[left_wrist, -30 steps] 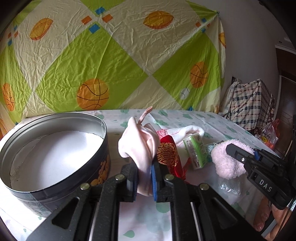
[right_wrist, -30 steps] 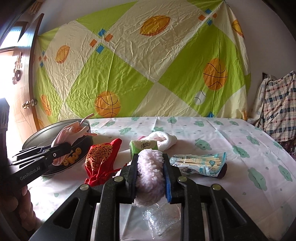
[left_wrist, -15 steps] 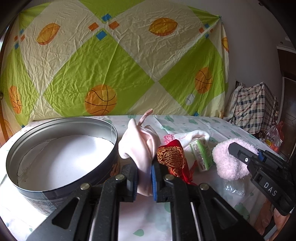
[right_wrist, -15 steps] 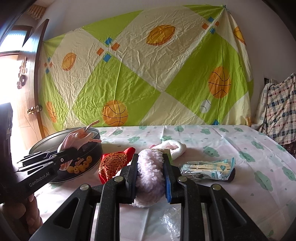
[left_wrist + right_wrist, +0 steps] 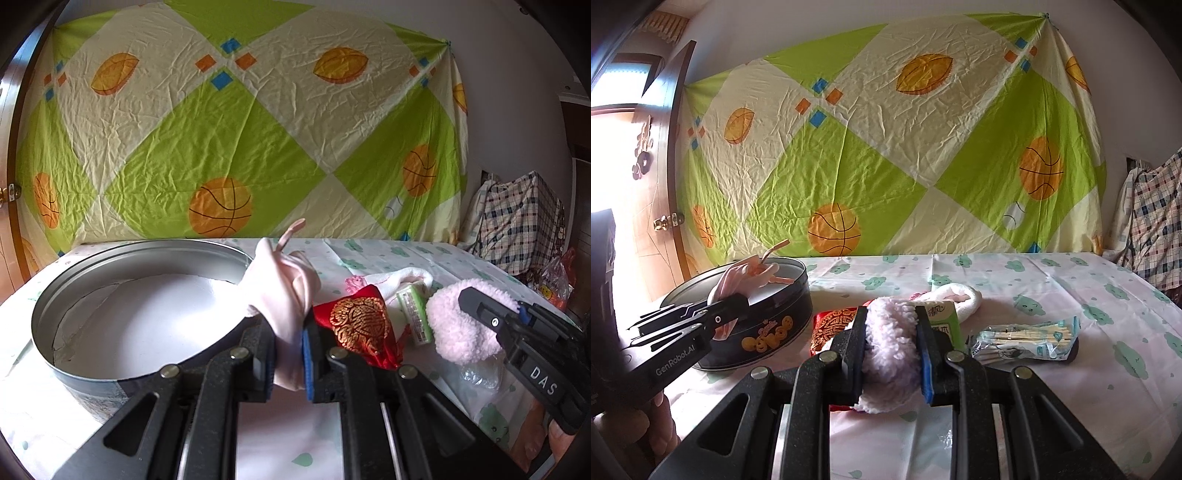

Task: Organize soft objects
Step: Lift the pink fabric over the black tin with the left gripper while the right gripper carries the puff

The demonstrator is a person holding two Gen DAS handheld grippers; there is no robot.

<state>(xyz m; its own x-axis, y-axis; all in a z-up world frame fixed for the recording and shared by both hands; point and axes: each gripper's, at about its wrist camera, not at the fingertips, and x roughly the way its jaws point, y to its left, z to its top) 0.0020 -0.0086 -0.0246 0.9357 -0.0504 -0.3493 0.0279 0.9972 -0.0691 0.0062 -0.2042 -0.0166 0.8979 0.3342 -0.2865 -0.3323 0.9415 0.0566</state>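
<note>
Both grippers are loaded. Left gripper (image 5: 288,354) has its jaws squeezed nearly together on a pale pink glove (image 5: 284,291), hanging right at the near rim of the round tin (image 5: 122,277), probably just touching it. Right gripper (image 5: 890,350) is clamped on a fluffy pink mitt (image 5: 886,347), jaws only partly apart, off to the tin's right above the red pouch (image 5: 831,325).

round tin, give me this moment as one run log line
left claw: shut on pink cloth at round tin rim | right claw: shut on fluffy pink item | round tin: holds no items
</note>
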